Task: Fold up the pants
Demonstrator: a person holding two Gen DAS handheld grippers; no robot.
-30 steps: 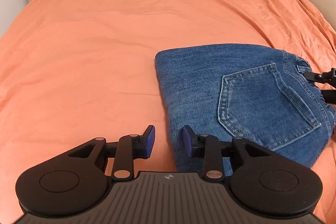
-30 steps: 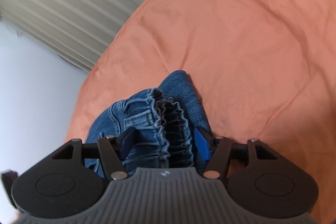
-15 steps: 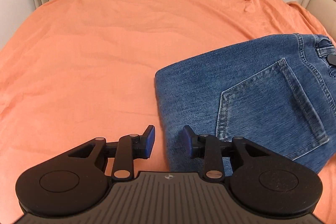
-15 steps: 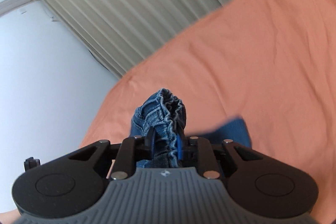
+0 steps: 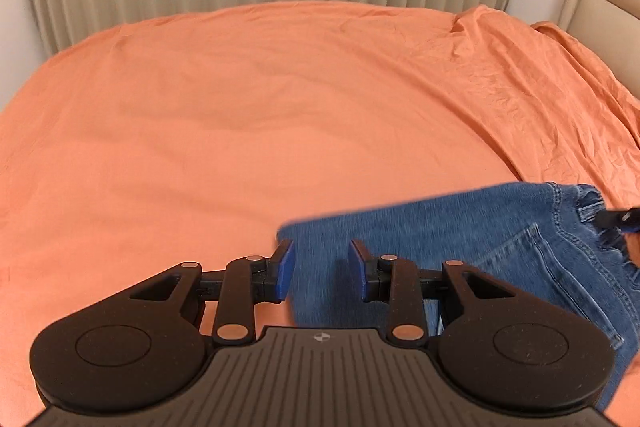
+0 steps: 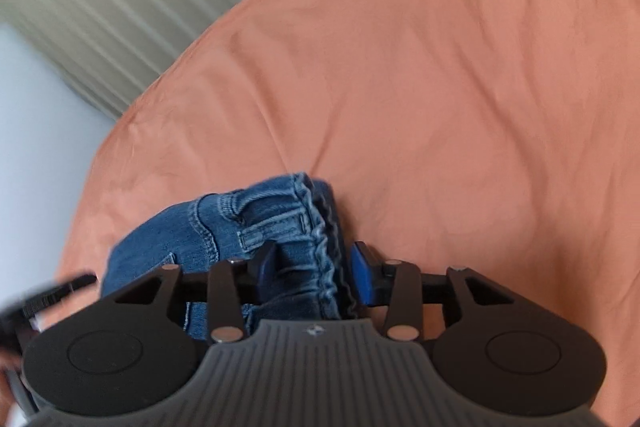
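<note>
Right gripper (image 6: 314,273): blue-padded fingers parted, straddling the gathered waistband of the folded blue denim pants (image 6: 256,227), not clamped. Left gripper (image 5: 321,273): fingers parted, empty, above the pants' folded edge (image 5: 440,227). Pants lay on orange bedsheet (image 5: 240,115). Advised: release cleanly and withdraw without dragging layers.

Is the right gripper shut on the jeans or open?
Open. The right gripper has its blue pads apart, with the jeans waistband lying loose between them, untouched by the right pad.
</note>
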